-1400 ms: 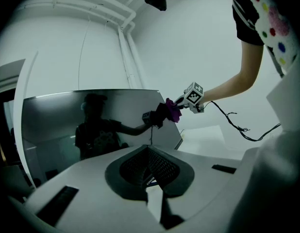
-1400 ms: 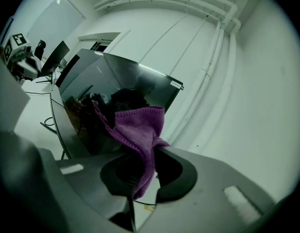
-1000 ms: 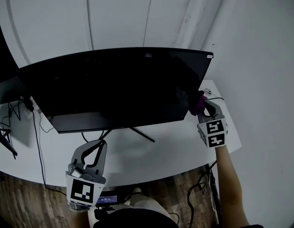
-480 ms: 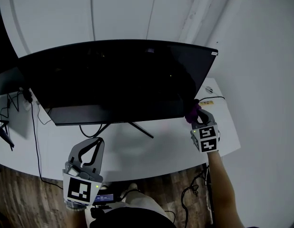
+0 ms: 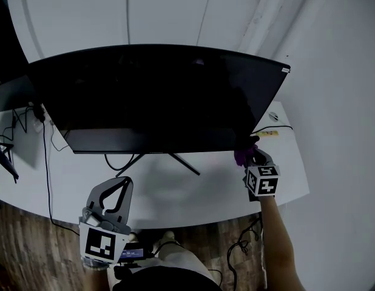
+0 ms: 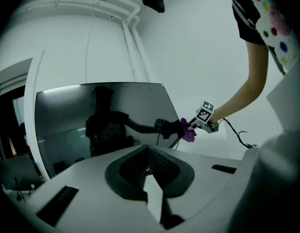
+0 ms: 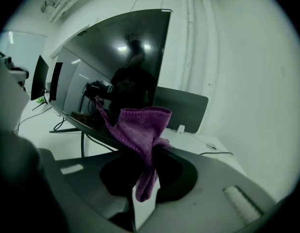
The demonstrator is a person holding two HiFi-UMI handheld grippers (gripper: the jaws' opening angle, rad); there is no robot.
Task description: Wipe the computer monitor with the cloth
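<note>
1. Purple cloth [image 7: 140, 125] is clamped between the jaws of the right tongs [image 7: 149, 152]. A fold stands up above the jaw tips and a tail hangs down between them.
2. Just ahead of the right tongs, the cloth meets the lower right corner of the curved computer monitor [image 5: 157, 96], at the bottom edge of its dark screen. Whether it presses on the glass cannot be told.
3. Left tongs [image 6: 149, 171] have their jaws together with nothing between them. In the head view they hover by the near edge of the white bench [image 5: 199, 193], well apart from the monitor and from the right tongs.
4. Beyond the left tongs, the monitor's thin stand legs [image 5: 178, 161] splay on the bench under the screen.
5. Farther to the left of the left tongs, black cables [image 5: 47, 156] trail over the bench below a second dark screen [image 5: 11, 99].
6. Past the right tongs, toward the wall, a small round white object [image 5: 273, 116] and a thin cable [image 5: 278, 127] lie on the bench.
7. Behind both tongs, wood-grain floor [image 5: 30, 253] shows past the bench edge.
</note>
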